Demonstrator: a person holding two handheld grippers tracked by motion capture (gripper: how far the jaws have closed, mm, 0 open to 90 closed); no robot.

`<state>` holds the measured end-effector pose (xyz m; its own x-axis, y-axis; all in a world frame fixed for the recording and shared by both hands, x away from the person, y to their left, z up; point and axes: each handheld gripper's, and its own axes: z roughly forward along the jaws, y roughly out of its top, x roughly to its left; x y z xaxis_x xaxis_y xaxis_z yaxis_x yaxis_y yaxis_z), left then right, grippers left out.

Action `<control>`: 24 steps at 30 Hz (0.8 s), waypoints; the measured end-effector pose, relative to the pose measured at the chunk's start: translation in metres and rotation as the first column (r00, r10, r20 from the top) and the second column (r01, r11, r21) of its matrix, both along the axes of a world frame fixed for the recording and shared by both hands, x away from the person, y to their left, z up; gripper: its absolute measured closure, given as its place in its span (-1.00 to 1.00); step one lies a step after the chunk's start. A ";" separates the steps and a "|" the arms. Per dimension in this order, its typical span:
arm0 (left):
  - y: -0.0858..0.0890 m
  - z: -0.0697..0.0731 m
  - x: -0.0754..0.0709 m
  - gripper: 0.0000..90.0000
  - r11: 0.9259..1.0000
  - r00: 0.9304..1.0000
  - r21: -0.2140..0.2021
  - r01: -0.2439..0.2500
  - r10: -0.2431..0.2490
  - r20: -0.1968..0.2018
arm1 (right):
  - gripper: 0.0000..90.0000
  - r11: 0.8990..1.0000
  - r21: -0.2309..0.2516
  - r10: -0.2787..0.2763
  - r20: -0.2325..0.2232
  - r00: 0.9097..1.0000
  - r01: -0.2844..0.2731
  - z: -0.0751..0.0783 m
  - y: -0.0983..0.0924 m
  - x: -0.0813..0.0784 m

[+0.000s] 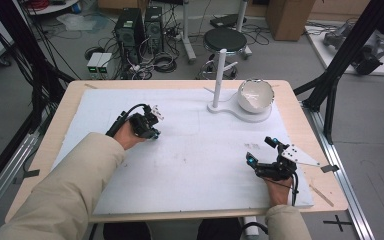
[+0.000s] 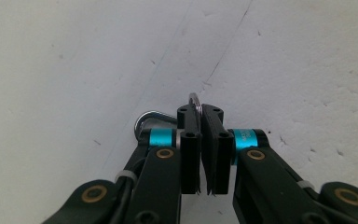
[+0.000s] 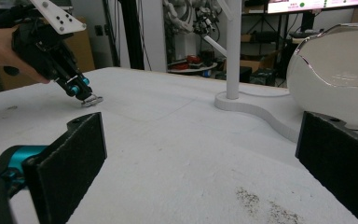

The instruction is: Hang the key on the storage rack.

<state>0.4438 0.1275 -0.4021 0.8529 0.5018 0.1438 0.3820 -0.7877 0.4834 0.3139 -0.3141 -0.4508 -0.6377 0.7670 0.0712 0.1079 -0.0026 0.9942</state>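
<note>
Fingers (image 2: 193,126) of the left gripper (image 2: 200,140) we saw clenched on a small silver metal ring (image 2: 194,99), lying on the white worktop (image 1: 190,165) left of centre, right gripper (image 1: 262,150) fingers spread wide, grasping nothing, near the white bowl (image 1: 255,95).

Lay on the white mat (image 1: 190,165), left of centre: a small metal ring (image 2: 154,119), flat on the surface, pinched at its rim between the closed jaws of the left gripper (image 1: 154,131). Stood at the mat's far right: a stand (image 1: 220,75) with an upright post, and just right of it, on the same base, a bowl (image 1: 255,95). Rested near the front right edge, well apart from the ring: the right gripper (image 1: 261,149), jaws wide.
</note>
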 end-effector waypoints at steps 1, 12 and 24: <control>0.000 0.000 0.000 0.93 1.000 1.000 0.000 -0.006 0.006 0.001 | -0.98 1.000 0.000 0.001 0.000 1.000 -0.001 0.000 0.000 0.000; 0.001 0.001 0.000 0.97 1.000 1.000 0.010 -0.009 0.008 0.009 | -0.98 1.000 0.000 0.002 0.000 1.000 -0.002 0.000 0.000 0.000; 0.011 0.016 -0.004 0.97 0.990 1.000 -0.138 -0.011 0.007 -0.025 | -0.98 1.000 -0.007 0.002 -0.001 1.000 -0.002 0.000 0.001 -0.001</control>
<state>0.4401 0.1389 -0.3862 0.8507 0.5230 0.0519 0.4015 -0.7104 0.5781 0.3132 -0.3134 -0.4505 -0.6389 0.7664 0.0667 0.1087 0.0041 0.9941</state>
